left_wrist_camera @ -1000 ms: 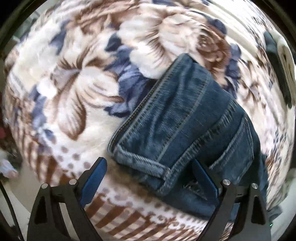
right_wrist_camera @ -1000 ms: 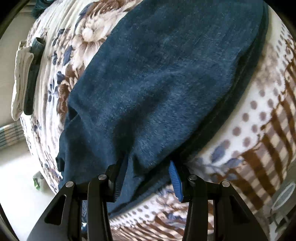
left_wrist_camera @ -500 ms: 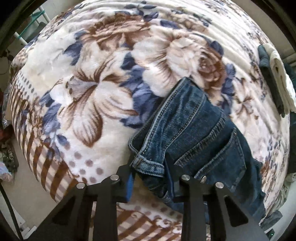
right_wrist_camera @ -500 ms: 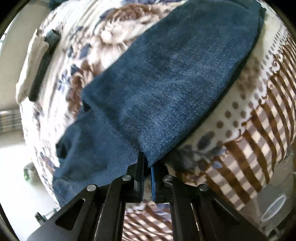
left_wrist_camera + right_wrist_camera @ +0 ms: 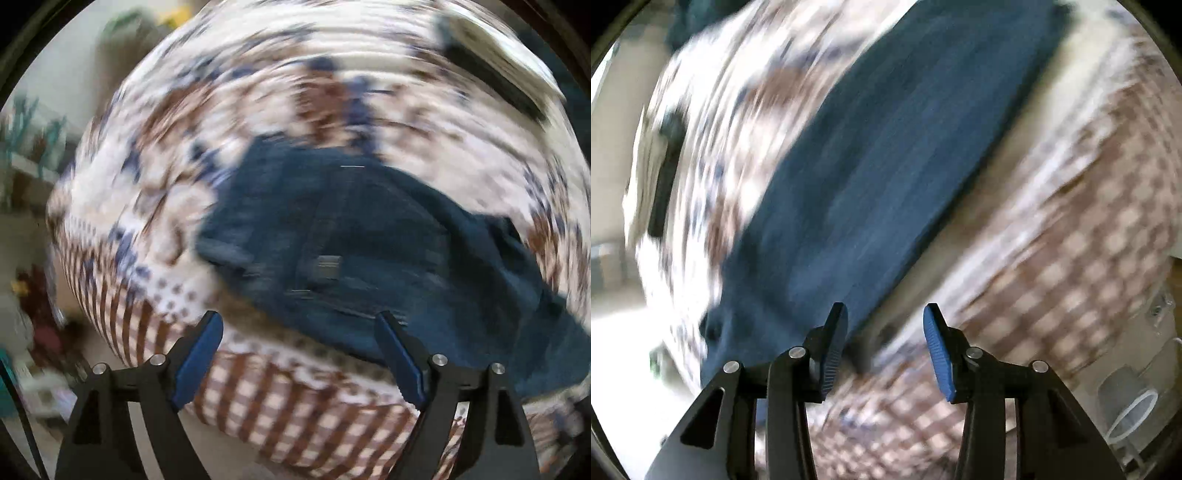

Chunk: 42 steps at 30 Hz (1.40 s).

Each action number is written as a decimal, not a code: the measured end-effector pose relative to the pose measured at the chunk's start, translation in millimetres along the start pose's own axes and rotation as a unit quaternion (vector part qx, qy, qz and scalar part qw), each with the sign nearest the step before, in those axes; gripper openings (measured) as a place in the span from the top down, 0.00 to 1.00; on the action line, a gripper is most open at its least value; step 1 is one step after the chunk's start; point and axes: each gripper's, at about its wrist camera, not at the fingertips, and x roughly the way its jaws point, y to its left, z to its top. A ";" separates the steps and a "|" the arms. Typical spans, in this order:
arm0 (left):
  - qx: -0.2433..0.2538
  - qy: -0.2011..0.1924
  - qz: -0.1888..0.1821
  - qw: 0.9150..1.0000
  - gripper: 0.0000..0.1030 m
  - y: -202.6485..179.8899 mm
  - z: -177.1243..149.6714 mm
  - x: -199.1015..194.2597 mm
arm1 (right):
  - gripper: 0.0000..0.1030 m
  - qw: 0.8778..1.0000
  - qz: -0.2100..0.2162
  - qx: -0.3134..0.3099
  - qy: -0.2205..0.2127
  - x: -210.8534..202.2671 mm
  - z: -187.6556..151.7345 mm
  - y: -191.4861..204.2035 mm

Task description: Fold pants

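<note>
Both claws hang apart with nothing between the blue ribbed pads: the left gripper (image 5: 299,332) spread wide, the right gripper (image 5: 884,325) about half as far, each having just been opening. Beyond them the dark denim pants (image 5: 354,243) lie flat on a plush floral blanket (image 5: 159,206), brown-checked at its edge. Farther off, probably folded cloth (image 5: 502,62), too blurred to tell.
</note>
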 end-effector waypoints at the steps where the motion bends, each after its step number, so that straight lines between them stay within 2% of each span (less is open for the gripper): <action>1: 0.017 -0.009 0.015 1.000 0.19 -24.1 0.1 -1.7 | 0.56 1.000 -0.011 0.012 -0.023 -10.4 14.1 -11.8; 3: 0.041 -0.016 0.021 0.999 0.18 -57.3 3.7 -3.8 | 0.56 0.996 -0.025 0.055 -0.070 -32.4 56.5 -44.4; 5: 0.057 -0.010 0.014 0.998 0.19 -91.7 7.5 2.2 | 0.56 0.989 -0.022 0.097 -0.105 -48.0 95.2 -74.8; 9: 0.069 0.003 -0.005 0.998 0.19 -166.9 17.6 8.4 | 0.56 0.980 -0.019 0.118 -0.158 -65.2 170.7 -108.5; 13: 0.095 0.007 -0.010 0.995 0.19 -233.5 22.1 13.3 | 0.57 0.981 -0.017 0.109 -0.159 -58.0 229.5 -122.2; 17: 0.116 0.003 -0.015 0.993 0.19 -286.3 24.4 11.6 | 0.57 0.986 -0.052 0.105 -0.116 -30.2 275.5 -133.7; 20: 0.132 -0.005 -0.005 0.991 0.19 -311.5 28.1 9.7 | 0.59 0.987 -0.050 0.114 -0.099 -15.0 289.1 -137.7; 21: 0.133 -0.007 -0.007 0.991 0.19 -315.4 29.7 9.1 | 0.78 0.987 -0.042 0.115 -0.103 -13.8 292.9 -138.4; 22: 0.135 -0.008 -0.006 0.991 0.19 -318.5 30.4 8.2 | 0.88 0.987 -0.040 0.107 -0.110 -14.0 294.9 -136.0; 24: 0.138 -0.010 -0.005 0.990 0.19 -324.1 31.2 5.9 | 0.91 0.987 -0.063 0.073 -0.126 -17.9 295.6 -123.2; 27: 0.146 -0.010 -0.001 0.989 0.19 -329.3 28.6 5.0 | 0.92 0.983 -0.086 0.053 -0.155 -32.6 291.8 -109.6; 29: 0.146 -0.009 0.000 0.989 0.19 -326.6 29.3 7.1 | 0.92 0.981 -0.081 0.065 -0.165 -40.5 287.4 -114.1; 33: 0.138 -0.002 -0.001 0.990 0.19 -323.1 25.0 7.3 | 0.92 0.982 -0.092 0.071 -0.148 -28.8 278.7 -124.5; 36: 0.133 -0.003 -0.003 0.991 0.19 -316.8 24.8 6.8 | 0.91 0.988 -0.056 0.088 -0.116 -24.3 287.0 -136.0; 38: 0.130 -0.002 -0.007 0.992 0.19 -313.8 24.3 6.9 | 0.85 0.987 -0.014 0.112 -0.111 -33.9 292.4 -144.5; 42: 0.125 0.004 -0.014 0.992 0.19 -311.3 20.4 9.7 | 0.83 0.988 -0.011 0.101 -0.113 -44.4 297.4 -142.3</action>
